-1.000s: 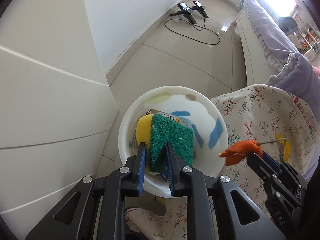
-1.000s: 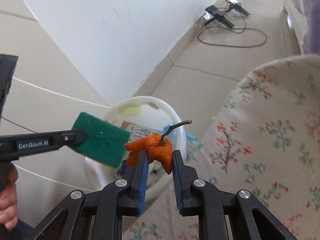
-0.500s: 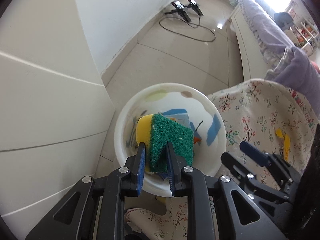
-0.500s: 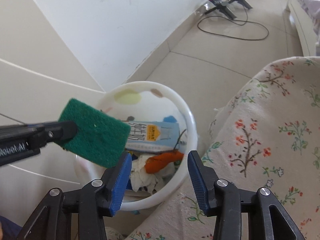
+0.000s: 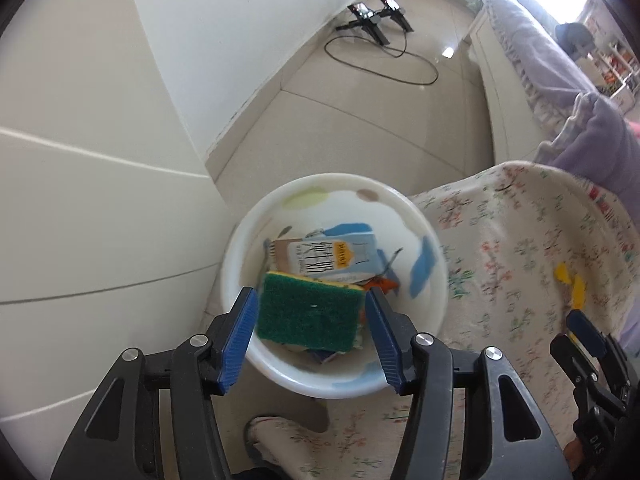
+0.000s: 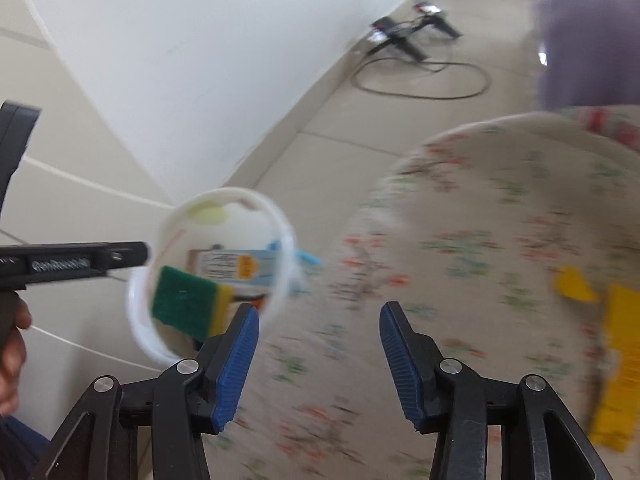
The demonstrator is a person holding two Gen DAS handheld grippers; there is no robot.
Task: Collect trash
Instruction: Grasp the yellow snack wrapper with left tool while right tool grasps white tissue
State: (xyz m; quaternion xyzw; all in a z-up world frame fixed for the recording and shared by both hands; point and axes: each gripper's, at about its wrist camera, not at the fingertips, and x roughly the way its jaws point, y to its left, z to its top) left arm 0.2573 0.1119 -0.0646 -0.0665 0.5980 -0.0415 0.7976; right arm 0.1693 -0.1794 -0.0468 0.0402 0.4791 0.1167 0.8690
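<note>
Fingers (image 5: 240,336) spread wide; sponge (image 5: 307,313) in bin (image 5: 340,390).

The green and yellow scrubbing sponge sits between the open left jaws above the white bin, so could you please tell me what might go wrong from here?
1. The green and yellow scrubbing sponge seems to be mid-drop between the spread jaws of the left gripper; near the front rim of the round white plastic bin, it might clip the edge.
2. The yellow scraps lie on the floral tablecloth; the right gripper, open and blurred with motion, could miss them.
</note>
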